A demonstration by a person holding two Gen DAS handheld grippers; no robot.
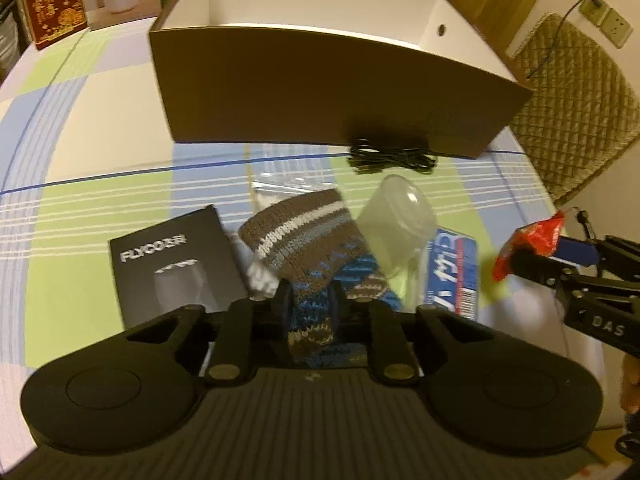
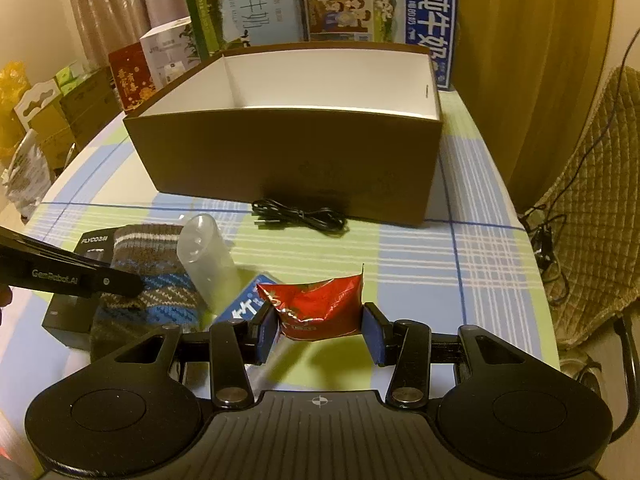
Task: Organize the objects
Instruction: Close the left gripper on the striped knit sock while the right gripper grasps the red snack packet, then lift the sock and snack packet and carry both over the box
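My table (image 2: 472,256), under its checked cloth of green, blue and white, carries everything. Biggest on it is the open brown box (image 2: 288,160) with white inner walls, standing at the far side; I see nothing inside it from either view. A coiled black cable (image 2: 300,216) lies on the cloth just in front of the box's near wall.

Nearer to me sits a cluster of things: a knitted brown-and-blue piece (image 1: 312,248) with a pale stripe, a black FLYCO box (image 1: 176,268) beside it on the left, a clear plastic cup (image 2: 208,260) tipped on its side against the knit, and a blue-and-white packet (image 1: 452,276) partly under the cup.

My left gripper (image 1: 308,304) is closed down on the near end of the knitted piece, wool bunched between its narrow-set fingers.

My right gripper (image 2: 320,332) is clamped on a crinkled red snack packet (image 2: 320,308), its blue pads pressing both sides, held above the cloth near the table's front edge, to the right of the cluster.
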